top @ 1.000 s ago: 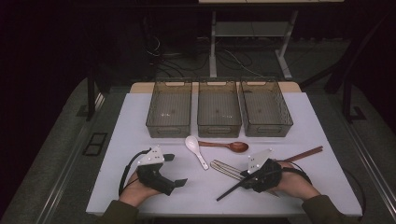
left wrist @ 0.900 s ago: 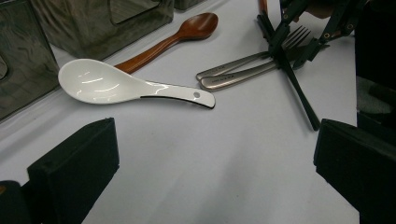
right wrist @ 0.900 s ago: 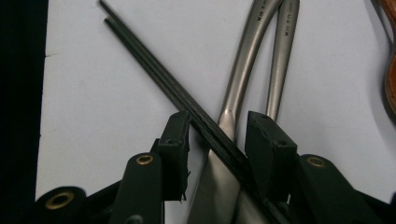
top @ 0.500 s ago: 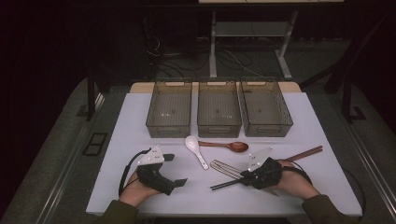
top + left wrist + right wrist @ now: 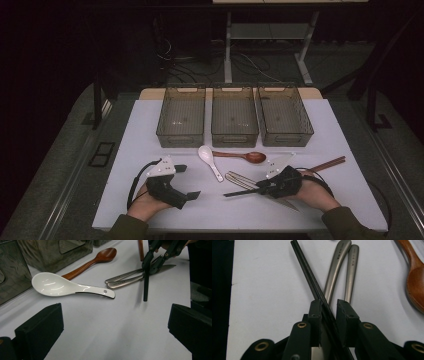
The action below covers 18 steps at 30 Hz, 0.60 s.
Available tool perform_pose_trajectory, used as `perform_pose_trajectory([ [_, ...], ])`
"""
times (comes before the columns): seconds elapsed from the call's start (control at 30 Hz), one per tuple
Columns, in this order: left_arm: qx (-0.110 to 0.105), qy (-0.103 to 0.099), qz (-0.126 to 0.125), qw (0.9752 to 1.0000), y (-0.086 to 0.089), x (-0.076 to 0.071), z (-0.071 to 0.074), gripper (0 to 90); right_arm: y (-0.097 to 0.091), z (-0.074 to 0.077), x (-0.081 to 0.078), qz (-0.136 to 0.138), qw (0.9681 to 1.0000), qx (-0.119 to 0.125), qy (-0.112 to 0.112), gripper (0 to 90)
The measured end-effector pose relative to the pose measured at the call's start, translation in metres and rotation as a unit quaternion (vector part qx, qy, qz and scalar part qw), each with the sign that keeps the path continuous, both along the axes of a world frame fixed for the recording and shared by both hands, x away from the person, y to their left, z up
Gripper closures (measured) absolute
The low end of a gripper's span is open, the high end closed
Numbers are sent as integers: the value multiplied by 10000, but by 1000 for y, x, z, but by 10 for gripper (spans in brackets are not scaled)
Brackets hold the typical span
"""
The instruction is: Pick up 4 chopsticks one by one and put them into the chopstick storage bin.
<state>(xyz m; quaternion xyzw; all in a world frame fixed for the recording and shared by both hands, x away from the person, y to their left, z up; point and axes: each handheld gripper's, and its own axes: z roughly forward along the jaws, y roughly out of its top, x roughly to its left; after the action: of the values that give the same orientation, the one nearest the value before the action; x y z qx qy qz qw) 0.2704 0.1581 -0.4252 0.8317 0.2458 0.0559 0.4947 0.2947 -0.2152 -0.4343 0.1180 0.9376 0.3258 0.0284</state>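
Note:
A pair of black chopsticks (image 5: 240, 192) juts out to the left of my right gripper (image 5: 260, 187) near the table's front right. In the right gripper view the chopsticks (image 5: 307, 265) run slantwise between the two pads, and the jaws have just been closing onto them. The left gripper view shows the sticks (image 5: 145, 287) hanging tip-down from that gripper, just above the table. My left gripper (image 5: 187, 181) rests at the front left, jaws wide apart and empty (image 5: 115, 330).
A white ceramic spoon (image 5: 210, 160), a wooden spoon (image 5: 245, 156) and two steel handles (image 5: 240, 179) lie mid-table. Brown chopsticks (image 5: 327, 164) lie at the right. Three smoky plastic bins (image 5: 181, 137) stand in a row at the back of the white table (image 5: 150, 210).
The right gripper's jaws have narrowed on the black chopsticks. The sticks have swung from pointing down-left to nearly level across the table. Both hands stayed in place.

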Motion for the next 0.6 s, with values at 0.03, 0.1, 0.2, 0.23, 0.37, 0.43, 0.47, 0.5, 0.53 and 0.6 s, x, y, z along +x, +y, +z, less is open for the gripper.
perform_pose_trajectory([
  [0.03,10,2,-3,10000,0,0,0,0,0,0,0,-5,10000,7,-20,747],
  [0.1,11,4,-8,10000,0,0,0,0,0,1,0,-106,9999,8,12,757],
  [0.2,12,5,-7,10000,0,0,0,0,-1,0,2,-156,9999,-9,-14,771],
  [0.23,9,6,-6,10000,0,0,0,0,-1,0,3,-170,9999,16,-9,777],
  [0.37,5,-3,0,10000,0,0,0,0,-1,0,7,-272,9996,95,44,790],
  [0.43,3,-5,-5,10000,0,0,0,0,-1,0,9,-334,9994,107,78,793],
  [0.47,5,-7,-5,10000,0,0,0,0,-1,-1,10,-344,9993,109,76,795],
  [0.5,5,-7,-5,10000,0,0,0,0,-2,-1,11,-328,9994,109,70,795],
  [0.53,-11,-10,0,10000,0,0,0,0,-2,-1,12,-346,9993,118,85,796],
  [0.6,-10,-8,1,10000,0,0,0,0,-2,-2,13,-412,9991,108,77,799],
])
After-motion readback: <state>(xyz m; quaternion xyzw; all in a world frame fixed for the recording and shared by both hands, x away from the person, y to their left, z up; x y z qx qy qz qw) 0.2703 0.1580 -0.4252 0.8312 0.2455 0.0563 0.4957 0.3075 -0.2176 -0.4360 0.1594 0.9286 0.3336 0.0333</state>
